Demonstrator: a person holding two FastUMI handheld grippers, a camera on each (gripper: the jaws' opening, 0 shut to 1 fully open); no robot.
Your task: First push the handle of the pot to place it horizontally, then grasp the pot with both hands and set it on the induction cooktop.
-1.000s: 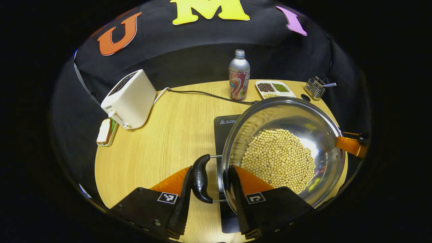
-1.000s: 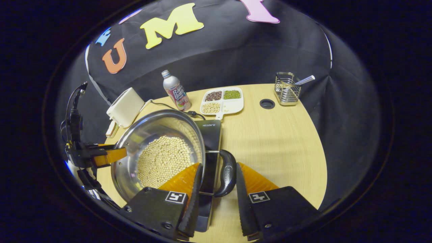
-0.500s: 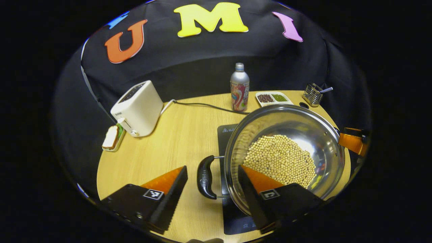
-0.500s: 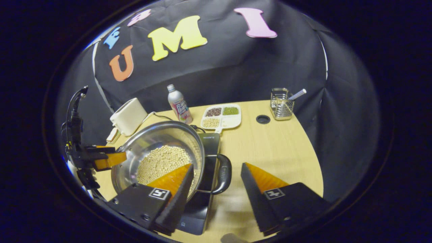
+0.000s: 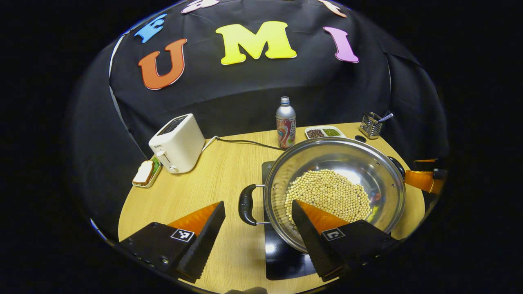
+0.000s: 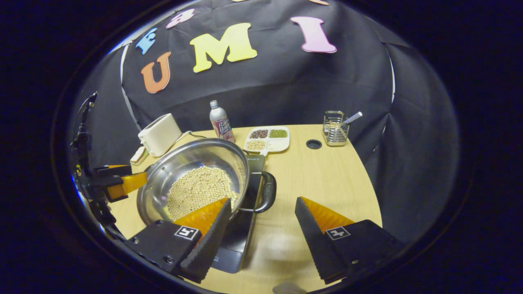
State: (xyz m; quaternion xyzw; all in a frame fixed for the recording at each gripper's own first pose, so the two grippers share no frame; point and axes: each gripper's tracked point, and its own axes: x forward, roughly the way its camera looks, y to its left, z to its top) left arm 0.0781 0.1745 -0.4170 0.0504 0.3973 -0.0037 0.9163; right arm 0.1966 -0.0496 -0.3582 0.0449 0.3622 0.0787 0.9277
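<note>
A steel pot [image 5: 380, 171] [image 6: 175, 167] with several pale beans in it rests on the black induction cooktop [image 5: 282, 257] [image 6: 235, 249]. Its two black handles [image 5: 246, 204] [image 6: 267, 192] lie level at either side. My left gripper [image 5: 258, 232] is open, raised and drawn back from the left handle, with nothing between its fingers. My right gripper [image 6: 261, 232] is open too, back from the right handle. In the left gripper view the other gripper [image 5: 425, 177] shows beyond the pot's far rim; in the right gripper view the other gripper [image 6: 120, 183] shows left of the pot.
On the wooden table [image 5: 212, 179] [image 6: 327, 175] stand a white toaster [image 5: 177, 143] with its cord, a sandwich dish [image 5: 144, 174], a drinks bottle [image 5: 285, 122], a divided tray of beans [image 6: 267, 139], and a wire holder [image 6: 334, 128]. A round hole [image 6: 313, 143] lies near the holder.
Both grippers opened, letting go of the pot handles, then lifted and pulled back. The pot settled onto the cooktop and stays there.
</note>
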